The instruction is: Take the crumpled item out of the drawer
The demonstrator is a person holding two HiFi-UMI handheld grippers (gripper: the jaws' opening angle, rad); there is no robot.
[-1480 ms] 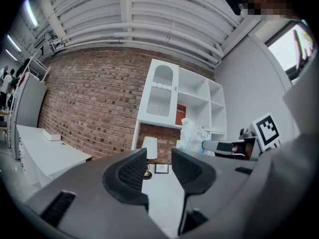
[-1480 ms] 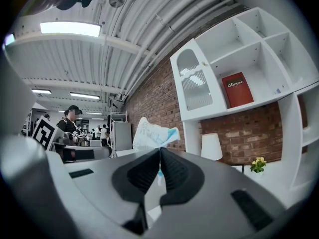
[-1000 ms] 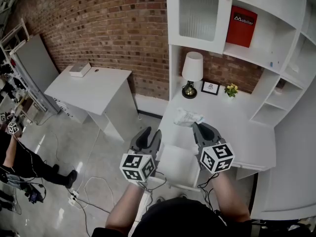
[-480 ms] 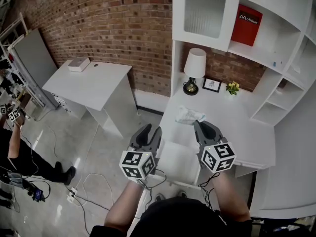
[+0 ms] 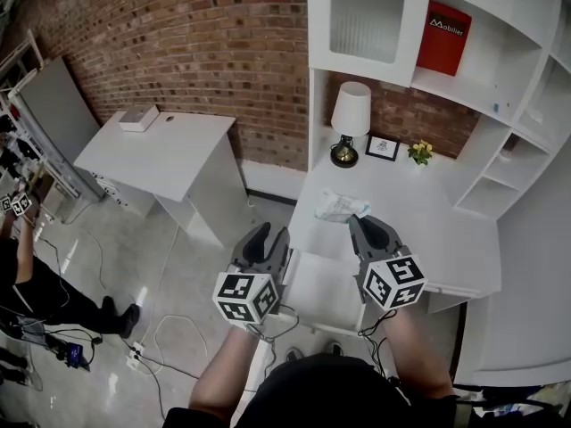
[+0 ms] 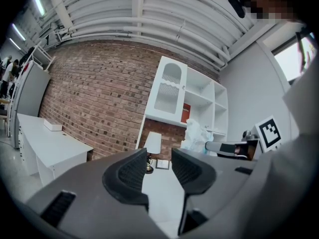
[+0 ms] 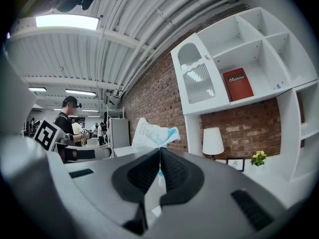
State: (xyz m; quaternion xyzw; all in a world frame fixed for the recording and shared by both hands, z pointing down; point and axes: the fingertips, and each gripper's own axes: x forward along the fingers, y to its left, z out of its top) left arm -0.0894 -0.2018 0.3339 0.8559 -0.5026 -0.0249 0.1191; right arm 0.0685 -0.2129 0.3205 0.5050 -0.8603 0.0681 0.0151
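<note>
My right gripper is shut on a crumpled white and pale blue item, which it holds just above the white desk top. In the right gripper view the item sticks up from between the closed jaws of my right gripper. My left gripper stands open with nothing between its jaws, to the left of the open white drawer. From the left gripper view the item shows beyond the spread jaws of my left gripper.
A lamp, a small picture frame and a flower pot stand at the back of the desk. A red book leans on the shelf above. A white side table with a box is to the left. Cables lie on the floor.
Both grippers have hardly moved, and the item stays in the right one. The head view has shifted slightly.
</note>
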